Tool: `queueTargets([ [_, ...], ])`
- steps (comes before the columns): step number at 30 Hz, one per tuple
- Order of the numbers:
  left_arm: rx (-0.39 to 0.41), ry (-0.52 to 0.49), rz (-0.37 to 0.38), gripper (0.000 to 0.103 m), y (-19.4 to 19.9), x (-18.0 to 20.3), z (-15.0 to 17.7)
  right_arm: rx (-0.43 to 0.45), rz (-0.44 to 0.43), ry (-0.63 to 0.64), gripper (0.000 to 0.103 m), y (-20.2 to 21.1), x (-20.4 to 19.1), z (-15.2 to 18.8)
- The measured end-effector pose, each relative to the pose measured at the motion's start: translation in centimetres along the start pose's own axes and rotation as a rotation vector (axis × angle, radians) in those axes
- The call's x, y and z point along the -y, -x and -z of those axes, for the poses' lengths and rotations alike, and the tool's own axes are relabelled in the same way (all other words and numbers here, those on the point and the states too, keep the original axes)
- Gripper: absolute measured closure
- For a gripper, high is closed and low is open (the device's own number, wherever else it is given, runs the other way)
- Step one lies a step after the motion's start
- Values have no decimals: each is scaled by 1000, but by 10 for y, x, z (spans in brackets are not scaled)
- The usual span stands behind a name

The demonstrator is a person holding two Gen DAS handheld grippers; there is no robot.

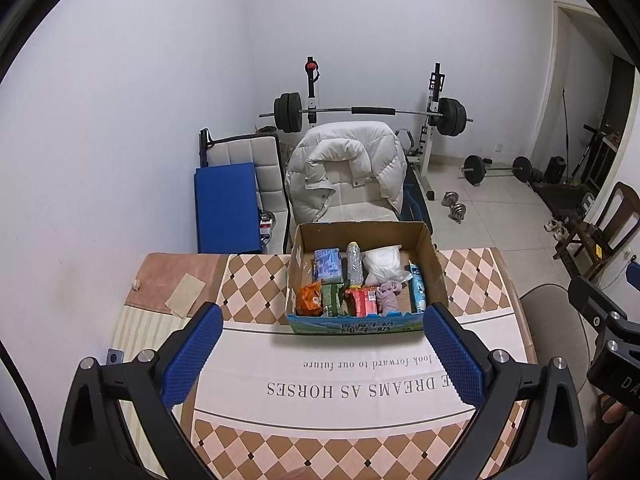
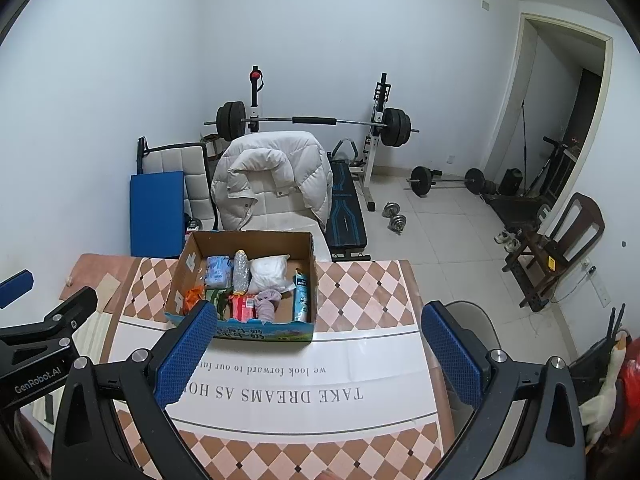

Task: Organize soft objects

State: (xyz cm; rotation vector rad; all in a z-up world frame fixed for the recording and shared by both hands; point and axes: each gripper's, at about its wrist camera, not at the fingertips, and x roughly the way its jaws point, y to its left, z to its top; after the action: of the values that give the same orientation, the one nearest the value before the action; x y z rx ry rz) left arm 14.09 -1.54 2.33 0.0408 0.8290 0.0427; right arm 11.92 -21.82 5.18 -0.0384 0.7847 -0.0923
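Observation:
A cardboard box [image 1: 434,264] stands on the table [image 1: 320,364], also in the right wrist view [image 2: 312,264]. It holds soft packets: a blue pack [image 1: 328,266], a white bag [image 1: 382,262], an orange packet [image 1: 310,300], a green packet [image 1: 334,300], a red packet [image 1: 362,302], a pink cloth [image 1: 388,298], a silver tube [image 1: 354,266] and a light blue bottle [image 1: 417,292]. My left gripper [image 1: 322,354] is open and empty, in front of the box. My right gripper [image 2: 320,354] is open and empty, to the box's front right.
A chair with a white puffer jacket [image 1: 348,172] stands behind the table. A blue mat [image 1: 226,208] leans at the left. A barbell rack [image 1: 368,112], dumbbells [image 1: 454,206] and a wooden chair [image 1: 600,228] stand beyond. A grey stool [image 1: 556,320] is right of the table.

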Motion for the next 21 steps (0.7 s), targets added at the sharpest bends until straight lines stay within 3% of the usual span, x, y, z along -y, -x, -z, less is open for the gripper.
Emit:
queueTargets([
  [21,17,-2,4,0,7,-3,-7,22,-2,-12,0,7,4,-2],
])
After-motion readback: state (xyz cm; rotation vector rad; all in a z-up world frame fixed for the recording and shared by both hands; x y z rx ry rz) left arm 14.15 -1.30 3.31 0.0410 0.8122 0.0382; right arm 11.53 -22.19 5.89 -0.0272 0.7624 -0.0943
